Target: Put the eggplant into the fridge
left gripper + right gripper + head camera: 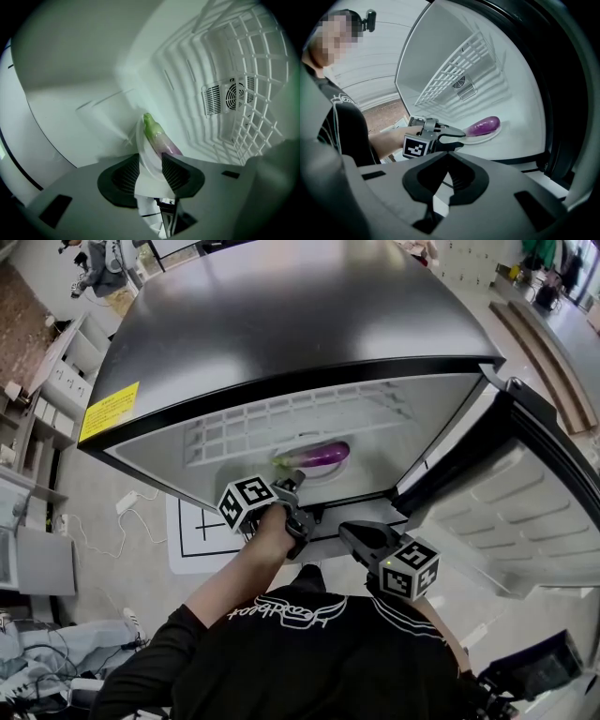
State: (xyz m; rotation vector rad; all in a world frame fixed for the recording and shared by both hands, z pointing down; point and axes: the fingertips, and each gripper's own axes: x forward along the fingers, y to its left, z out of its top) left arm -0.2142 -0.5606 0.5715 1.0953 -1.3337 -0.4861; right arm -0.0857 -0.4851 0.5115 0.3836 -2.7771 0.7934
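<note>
Purple glossy eggplant point(323, 455) lies on the round white plate point(323, 475) inside the dark fridge point(281, 324), centre frame. Left gripper point(151, 160) fingers released, rim between the 2 — withdrawing crooked could drag it out. Right gripper point(447, 180) fingers clenched, empty.

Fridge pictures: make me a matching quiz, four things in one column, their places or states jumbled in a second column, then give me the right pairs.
Things:
1. eggplant
2. plate
3. left tongs
4. right tongs

Places or states:
A. shut, with nothing between them
B. resting on the fridge floor
C. open, with the plate's rim between them
D. lying on the plate

Pairs: 1-D, 2-B, 3-C, 4-A
</note>
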